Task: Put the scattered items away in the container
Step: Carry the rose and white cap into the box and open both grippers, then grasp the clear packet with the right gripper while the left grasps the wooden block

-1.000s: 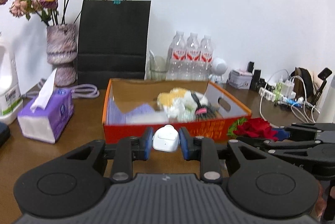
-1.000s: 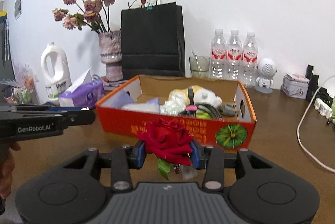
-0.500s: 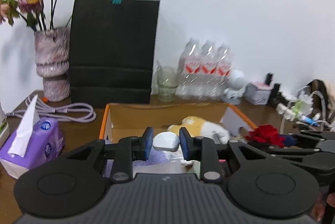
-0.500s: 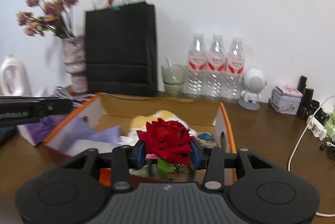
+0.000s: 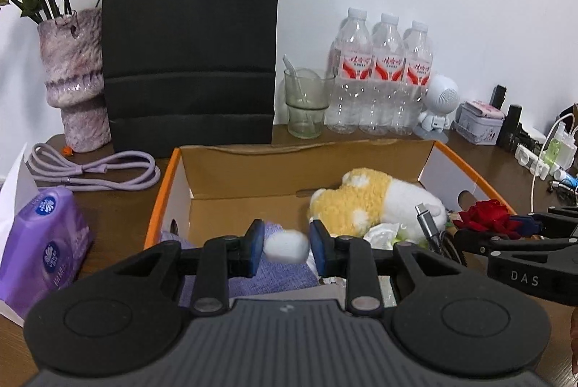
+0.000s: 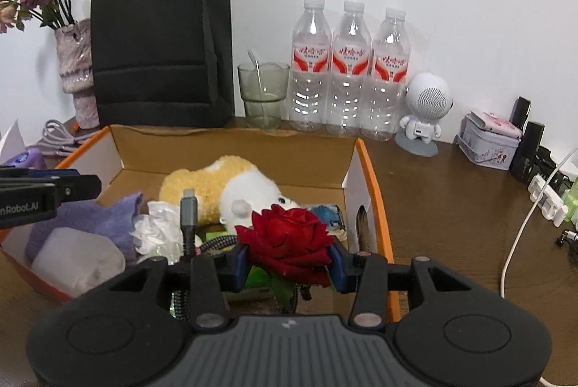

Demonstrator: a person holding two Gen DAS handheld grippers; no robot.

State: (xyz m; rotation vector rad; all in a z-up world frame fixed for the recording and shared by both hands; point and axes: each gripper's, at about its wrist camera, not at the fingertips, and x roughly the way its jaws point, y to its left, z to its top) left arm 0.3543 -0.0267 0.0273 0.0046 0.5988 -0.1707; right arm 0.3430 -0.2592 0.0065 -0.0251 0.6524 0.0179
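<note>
- As we look along the brown wooden table [image 5: 119, 206], a purple soft pack of tissues [image 5: 43, 242] lies at the far left, beside the orange-rimmed cardboard box [image 5: 159, 199].
- Over the box's left half we hold the left gripper [image 5: 287, 242]. Its fingers [image 5: 255, 248] are opening, and a small, rounded white plastic case [image 5: 287, 244], blurred, sits loose between them above a lilac cloth [image 5: 278, 275].
- Further right inside the box we see a yellow-and-white plush toy [image 5: 365, 202], crumpled white tissue [image 6: 159, 231] and a grey braided cable plug [image 6: 188, 206].
- Over the box's right half we hold the right gripper [image 6: 289, 253], its fingers [image 6: 240, 264] clamped on a red artificial rose [image 6: 289, 235] above the items.
</note>
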